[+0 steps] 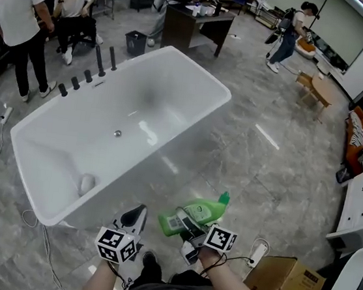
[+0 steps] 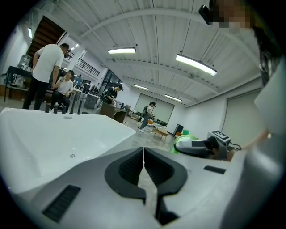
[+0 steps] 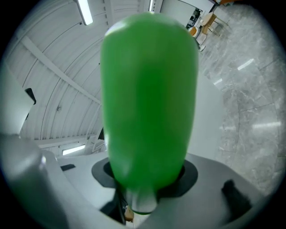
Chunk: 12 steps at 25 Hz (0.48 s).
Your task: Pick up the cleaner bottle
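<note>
The green cleaner bottle (image 1: 203,210) lies tilted in the air just off the bathtub's near right side, its teal cap pointing up and right. My right gripper (image 1: 182,224) is shut on its labelled lower body. In the right gripper view the bottle (image 3: 149,98) fills the frame, clamped between the jaws of my right gripper (image 3: 145,181). My left gripper (image 1: 136,217) hovers beside it on the left, shut and holding nothing. In the left gripper view the pads of my left gripper (image 2: 143,152) meet, and the bottle (image 2: 184,136) shows to the right.
A large white bathtub (image 1: 200,71) stands ahead, with black tap fittings (image 1: 88,74) on its far left rim. A cardboard box (image 1: 283,278) and a power strip (image 1: 257,254) lie on the floor at the right. People (image 1: 19,23) stand and sit at the back left near a brown desk (image 1: 193,24).
</note>
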### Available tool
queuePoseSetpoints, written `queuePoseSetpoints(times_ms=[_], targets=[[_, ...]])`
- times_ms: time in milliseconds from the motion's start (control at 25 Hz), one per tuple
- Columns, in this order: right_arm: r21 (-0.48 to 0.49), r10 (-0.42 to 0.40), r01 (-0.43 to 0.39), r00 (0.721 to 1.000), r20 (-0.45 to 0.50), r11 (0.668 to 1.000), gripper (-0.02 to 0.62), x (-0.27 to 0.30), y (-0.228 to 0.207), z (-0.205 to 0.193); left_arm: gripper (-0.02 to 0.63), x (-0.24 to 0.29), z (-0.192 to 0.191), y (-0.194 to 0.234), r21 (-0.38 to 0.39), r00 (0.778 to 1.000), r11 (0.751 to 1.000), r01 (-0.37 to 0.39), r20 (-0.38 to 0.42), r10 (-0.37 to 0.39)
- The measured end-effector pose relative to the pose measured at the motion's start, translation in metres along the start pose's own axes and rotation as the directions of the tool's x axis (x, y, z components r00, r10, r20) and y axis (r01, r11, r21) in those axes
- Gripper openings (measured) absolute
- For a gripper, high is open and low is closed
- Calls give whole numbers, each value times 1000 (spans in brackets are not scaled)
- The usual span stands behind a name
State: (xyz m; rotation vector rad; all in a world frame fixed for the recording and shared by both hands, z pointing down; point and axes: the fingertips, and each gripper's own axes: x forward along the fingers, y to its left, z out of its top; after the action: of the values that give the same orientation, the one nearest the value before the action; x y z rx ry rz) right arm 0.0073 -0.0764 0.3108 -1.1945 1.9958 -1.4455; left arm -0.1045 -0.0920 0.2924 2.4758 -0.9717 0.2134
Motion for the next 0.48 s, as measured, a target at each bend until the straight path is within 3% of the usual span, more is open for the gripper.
queuePoseSetpoints(times_ms=[480], targets=[[-32,65,-66,997,-30,997,195,-111,37,-39,15,-54,-19,-114,40,998,999,8,64,-10]])
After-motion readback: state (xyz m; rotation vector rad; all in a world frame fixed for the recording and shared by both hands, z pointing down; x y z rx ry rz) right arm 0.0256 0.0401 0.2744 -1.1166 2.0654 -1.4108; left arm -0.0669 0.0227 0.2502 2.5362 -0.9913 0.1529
